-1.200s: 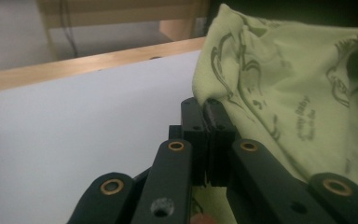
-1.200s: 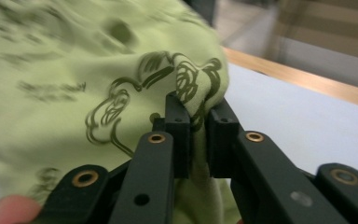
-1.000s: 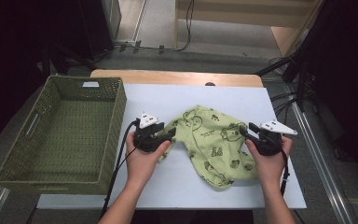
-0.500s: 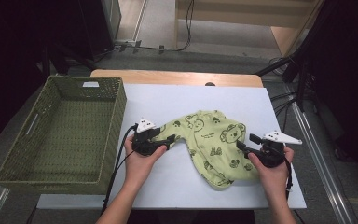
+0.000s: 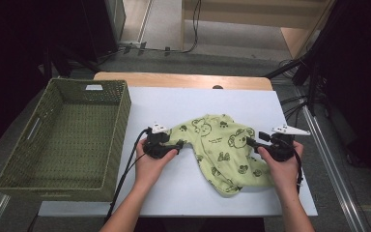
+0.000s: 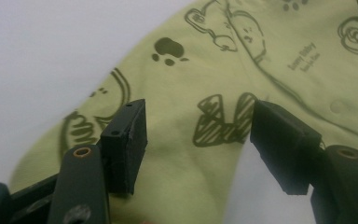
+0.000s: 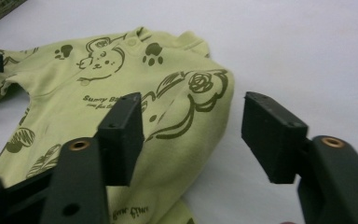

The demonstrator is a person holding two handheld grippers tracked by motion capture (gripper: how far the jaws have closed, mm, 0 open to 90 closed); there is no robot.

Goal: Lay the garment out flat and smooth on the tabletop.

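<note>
High view has the green baby garment (image 5: 222, 150) flat on the white worktop (image 5: 183, 193), between the left tool (image 5: 174, 146) and right tool (image 5: 252, 143). Both tools' jaws have just been closing, still gaping, fabric between them but not pinched.

left gripper (image 5: 179, 144) jaws parted, right gripper (image 5: 249, 141) jaws parted

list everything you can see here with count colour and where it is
garment: 1, light green with dark bear and paw prints, spread on the table's middle, between the two grippers
basket: 1, olive green woven, left of the table
table: 1, white top with a wooden far edge
left gripper: 1, black, jaws open over the garment's left end
right gripper: 1, black, jaws open at the garment's right edge
hands: 2, one holding each gripper
</note>
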